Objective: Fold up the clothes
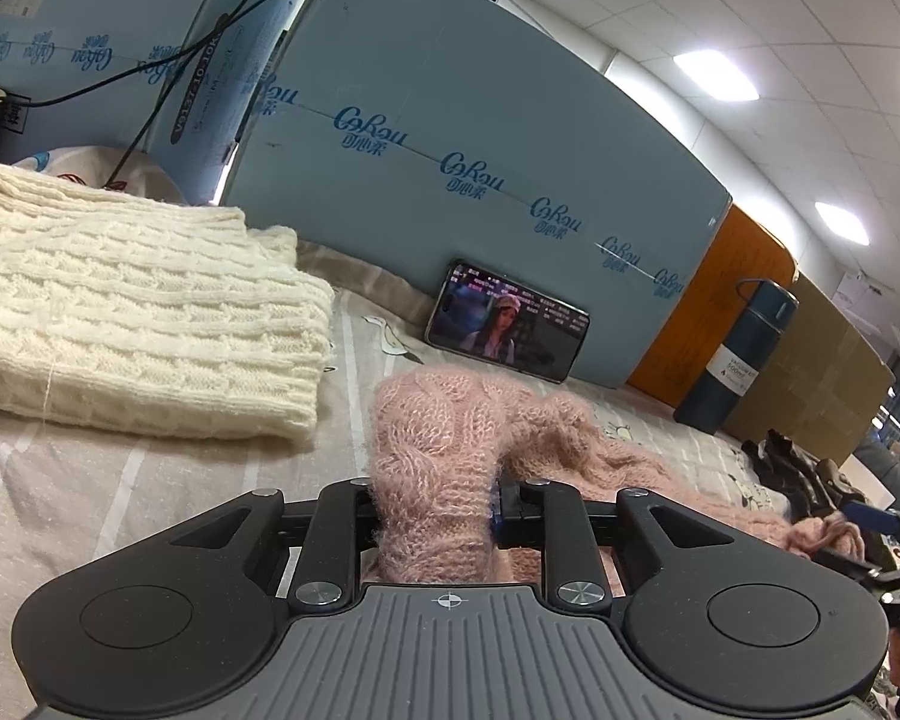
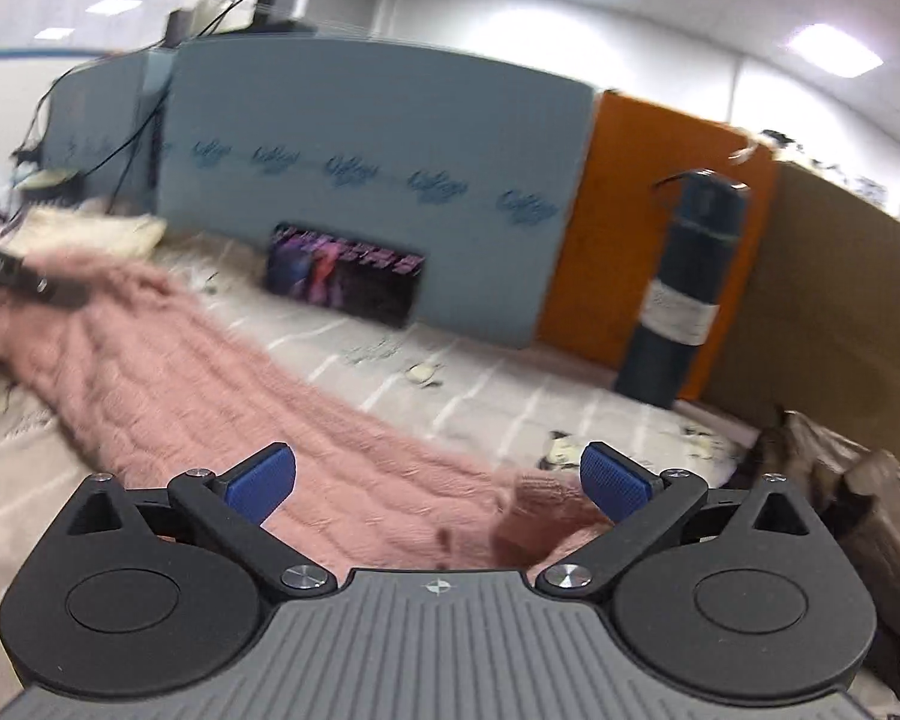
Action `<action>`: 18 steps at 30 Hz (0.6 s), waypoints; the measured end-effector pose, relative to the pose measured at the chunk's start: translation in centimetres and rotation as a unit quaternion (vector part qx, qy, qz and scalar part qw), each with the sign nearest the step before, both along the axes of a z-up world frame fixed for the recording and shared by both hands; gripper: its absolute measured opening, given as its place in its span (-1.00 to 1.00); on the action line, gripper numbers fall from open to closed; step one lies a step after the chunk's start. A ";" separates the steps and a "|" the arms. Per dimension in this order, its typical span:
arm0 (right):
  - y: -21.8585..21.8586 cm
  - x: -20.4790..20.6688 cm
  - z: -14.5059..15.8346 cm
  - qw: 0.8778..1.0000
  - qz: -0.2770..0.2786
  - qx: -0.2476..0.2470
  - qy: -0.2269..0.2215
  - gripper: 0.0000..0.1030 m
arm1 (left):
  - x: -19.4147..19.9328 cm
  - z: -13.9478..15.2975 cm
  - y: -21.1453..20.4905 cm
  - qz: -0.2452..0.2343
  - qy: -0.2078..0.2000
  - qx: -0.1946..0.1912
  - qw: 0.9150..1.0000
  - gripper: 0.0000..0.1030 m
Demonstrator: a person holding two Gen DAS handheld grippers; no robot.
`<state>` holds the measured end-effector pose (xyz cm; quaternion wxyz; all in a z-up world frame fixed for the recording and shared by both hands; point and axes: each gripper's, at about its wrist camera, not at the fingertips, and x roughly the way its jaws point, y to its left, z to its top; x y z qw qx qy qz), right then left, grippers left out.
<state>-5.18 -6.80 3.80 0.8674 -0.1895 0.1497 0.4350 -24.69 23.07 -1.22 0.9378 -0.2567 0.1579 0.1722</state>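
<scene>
A fuzzy pink knit sweater (image 1: 450, 444) lies stretched across the striped bed sheet (image 1: 120, 480). My left gripper (image 1: 435, 510) is shut on a bunched end of it, and the knit bulges up between the pads. In the right wrist view the same pink sweater (image 2: 222, 396) runs from the far left down to the near middle. My right gripper (image 2: 438, 480) stands wide open just above the sweater's near end, and its blue pads (image 2: 267, 480) touch nothing. The left gripper's dark tip (image 2: 12, 276) shows at the sweater's far end.
A folded cream cable-knit sweater (image 1: 132, 312) lies at the left. A phone (image 1: 507, 324) with a lit screen leans on a blue carton (image 1: 480, 138). A dark blue bottle (image 1: 738, 354) stands by orange and brown boards. Dark clothes (image 2: 840, 480) are heaped at the right.
</scene>
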 end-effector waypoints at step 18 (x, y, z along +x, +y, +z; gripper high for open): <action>-8.0 4.8 -0.4 0.974 -0.169 0.140 0.051 -0.65 | -0.3 0.4 -0.4 -0.017 -0.032 0.015 0.999 -0.64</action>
